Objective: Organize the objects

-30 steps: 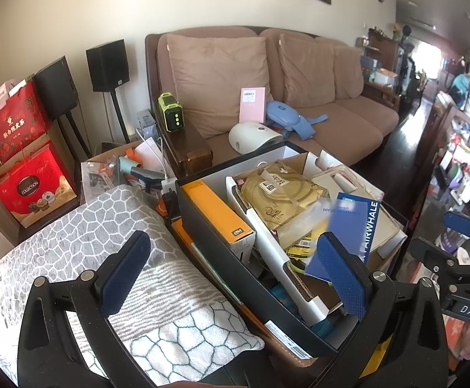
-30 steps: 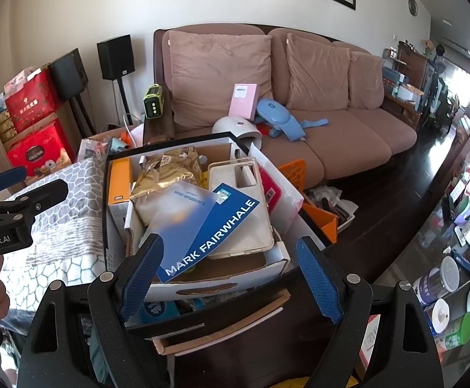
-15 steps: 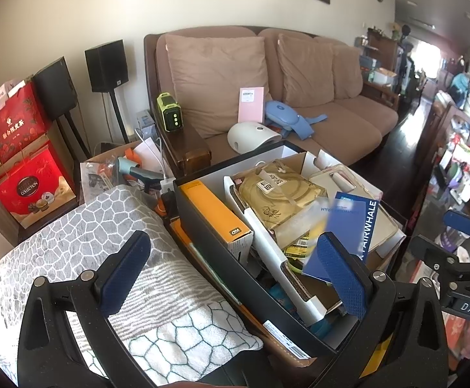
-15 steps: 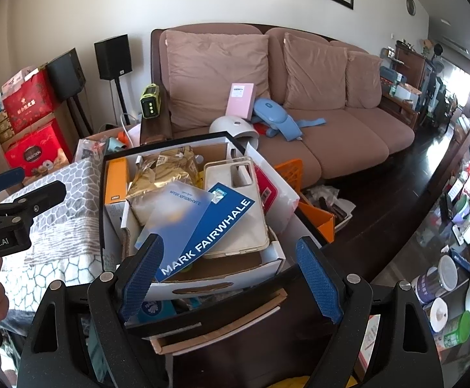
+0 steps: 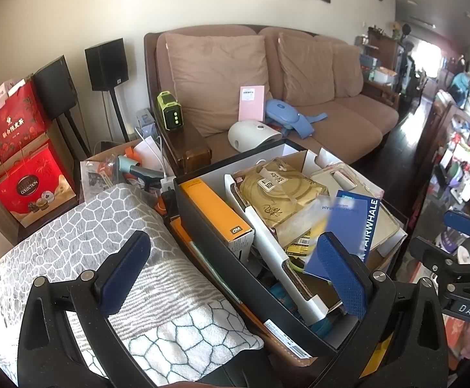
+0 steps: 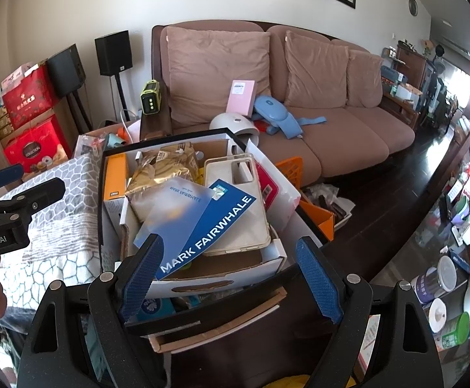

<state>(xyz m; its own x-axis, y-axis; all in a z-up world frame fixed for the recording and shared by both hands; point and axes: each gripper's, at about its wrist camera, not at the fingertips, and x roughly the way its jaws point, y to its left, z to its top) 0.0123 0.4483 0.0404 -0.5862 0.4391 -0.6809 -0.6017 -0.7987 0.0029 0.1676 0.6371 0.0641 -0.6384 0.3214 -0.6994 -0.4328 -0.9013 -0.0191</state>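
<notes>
Almost nothing had shifted since the earlier frames: both views had crept only slightly, and the heaped box kept the same place at mid-frame. The left gripper (image 5: 235, 273) hung with its fingers wide apart and nothing between them, straddling the seam where the patterned grey-and-white cushion (image 5: 105, 226) met the black box (image 5: 222, 258). The right gripper (image 6: 228, 273) was likewise spread and empty, poised low in the frame over the near edge of that box, apparently lined up on the topmost item. That item, a blue "MARK FAIRWHALE" card (image 6: 222, 226), lay slanted across a clear phone case (image 6: 235, 200), beside a gold foil bag (image 6: 160, 174) and an orange carton (image 6: 115, 177) standing along the box's left wall. Loose and uppermost, the card seemed the likeliest first pick. Behind, at upper centre, the brown sofa (image 6: 332, 135) held a pink box (image 6: 241, 97) and a white dome-shaped device (image 6: 235, 124).
</notes>
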